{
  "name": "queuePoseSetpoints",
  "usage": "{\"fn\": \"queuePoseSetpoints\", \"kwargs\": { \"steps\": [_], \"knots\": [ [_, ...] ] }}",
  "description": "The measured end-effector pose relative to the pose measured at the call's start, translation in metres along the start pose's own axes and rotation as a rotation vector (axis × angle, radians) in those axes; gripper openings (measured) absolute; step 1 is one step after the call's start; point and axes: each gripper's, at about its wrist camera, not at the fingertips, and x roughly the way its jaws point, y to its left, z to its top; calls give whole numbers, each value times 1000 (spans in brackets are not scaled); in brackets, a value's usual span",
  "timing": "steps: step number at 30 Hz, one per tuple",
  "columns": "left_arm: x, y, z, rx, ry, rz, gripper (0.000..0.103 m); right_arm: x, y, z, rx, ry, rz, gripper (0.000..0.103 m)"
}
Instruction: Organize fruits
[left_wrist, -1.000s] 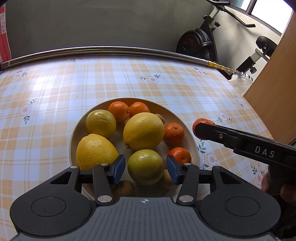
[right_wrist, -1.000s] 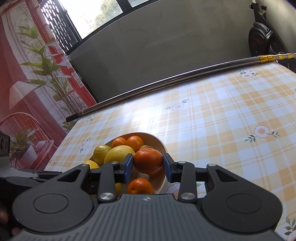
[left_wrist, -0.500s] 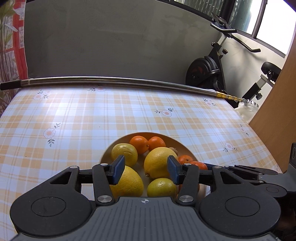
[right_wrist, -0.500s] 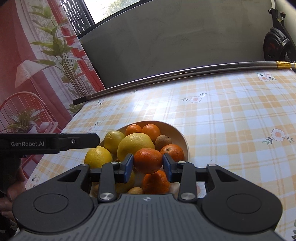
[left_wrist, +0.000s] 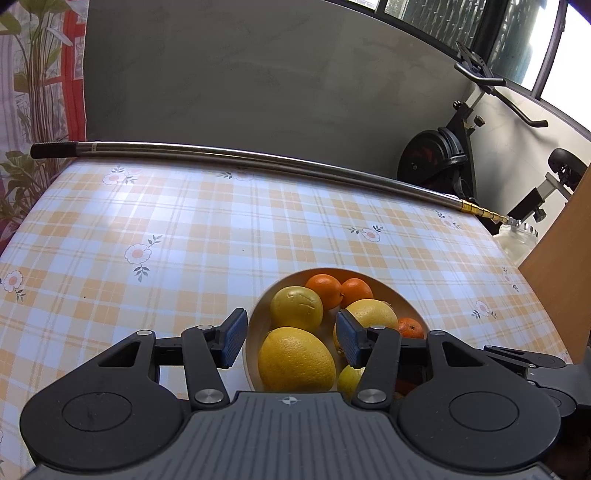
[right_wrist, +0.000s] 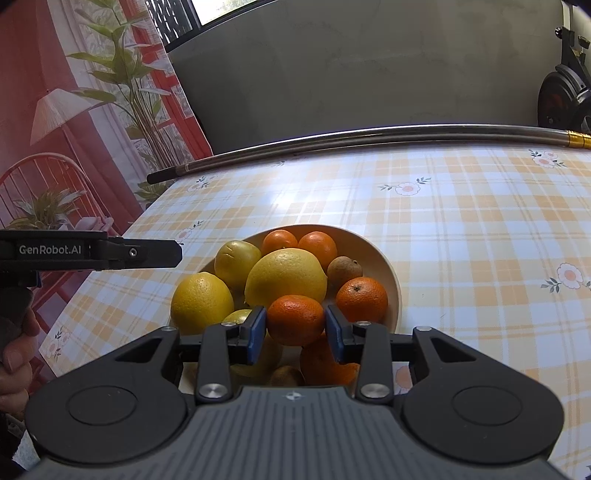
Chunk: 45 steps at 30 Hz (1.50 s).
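Right tool (right_wrist: 295, 334) squeezing a small orange (right_wrist: 295, 319) above the fruit bowl (right_wrist: 391, 273); left tool (left_wrist: 290, 338) open, holding nothing.

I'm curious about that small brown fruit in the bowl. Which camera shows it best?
The right wrist view: the brown fruit sits unobstructed beside the large lemon. In the left wrist view, the lemon and gripper finger hide nearly all of it.

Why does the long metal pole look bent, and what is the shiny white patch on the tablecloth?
Both wrist views: the fisheye lens curves the pole near the picture's edge. Right wrist view: window light glares off the glossy tablecloth. Left wrist view: a fainter sheen.
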Motion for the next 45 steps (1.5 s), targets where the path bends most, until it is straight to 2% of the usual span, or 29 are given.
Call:
{"fn": "queuePoseSetpoints", "kwargs": {
  "steps": [13, 16, 19, 24, 33, 38, 41, 45],
  "knots": [
    [0, 0, -3, -7, 9, 0, 56, -3, 3, 2, -1, 5, -18, 40],
    [-1, 0, -3, -6, 11, 2, 57, -5, 2, 3, 3, 3, -24, 43],
    [-3, -1, -2, -6, 7, 10, 62, -7, 2, 4, 6, -4, -31, 47],
    [-8, -1, -2, -3, -2, 16, 64, -14, 2, 6, 12, -19, -47, 61],
    [-26, -1, -1, -6, -42, 37, 78, -30, 8, 11, 2, -61, -73, 80],
    [-38, 1, -2, -13, -68, 38, 83, -37, 11, 13, 0, -72, -42, 89],
    [-44, 1, -4, -6, -81, 31, 87, -41, 15, 14, -19, -70, -38, 100],
    [-50, 1, -3, 4, -91, 18, 91, -47, 22, 15, -49, -84, -58, 102]
  ]
}}
